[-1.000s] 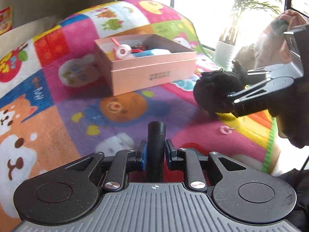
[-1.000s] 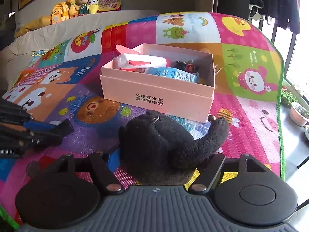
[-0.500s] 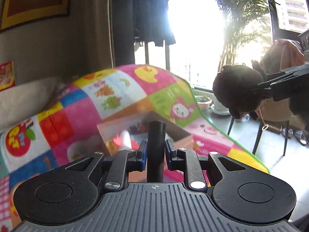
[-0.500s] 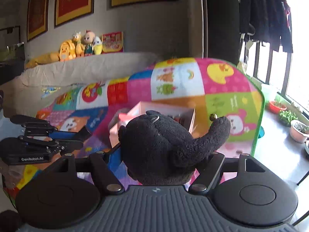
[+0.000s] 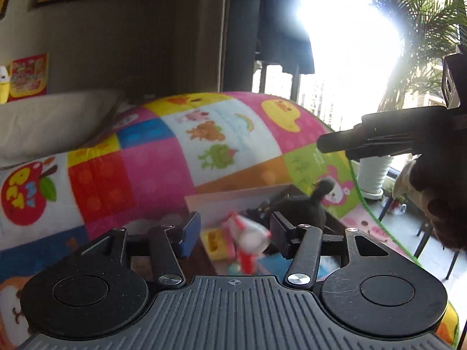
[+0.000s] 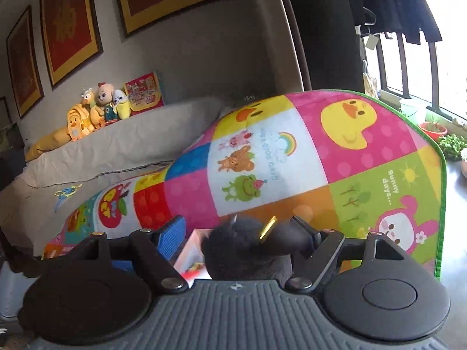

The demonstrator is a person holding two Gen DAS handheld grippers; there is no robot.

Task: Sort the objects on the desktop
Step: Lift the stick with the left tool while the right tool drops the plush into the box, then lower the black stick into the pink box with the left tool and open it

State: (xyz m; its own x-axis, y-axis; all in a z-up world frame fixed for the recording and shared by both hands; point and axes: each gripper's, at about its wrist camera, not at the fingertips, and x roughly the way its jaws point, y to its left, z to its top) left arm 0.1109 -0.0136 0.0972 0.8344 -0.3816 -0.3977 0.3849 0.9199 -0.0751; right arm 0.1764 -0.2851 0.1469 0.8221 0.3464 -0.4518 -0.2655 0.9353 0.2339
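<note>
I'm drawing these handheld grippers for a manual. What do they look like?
Both match: the left gripper and right gripper have a grey ribbed body, two round black discs, and black linkage arms with silver rivets. Each has one blue-padded finger and one black. A small crosshair mark sits at the body's centre. No cables or sleeves show.

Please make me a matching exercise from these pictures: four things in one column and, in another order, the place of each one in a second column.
Things:
1. black plush toy
2. yellow duck picture
3. stuffed dolls
4. white plant pot

Places:
A. on the grey ledge by the wall
B. at the pink box
C. on a pink square of the play mat
D. beside the window

Pairs: 1-B, 2-C, 3-A, 4-D
</note>
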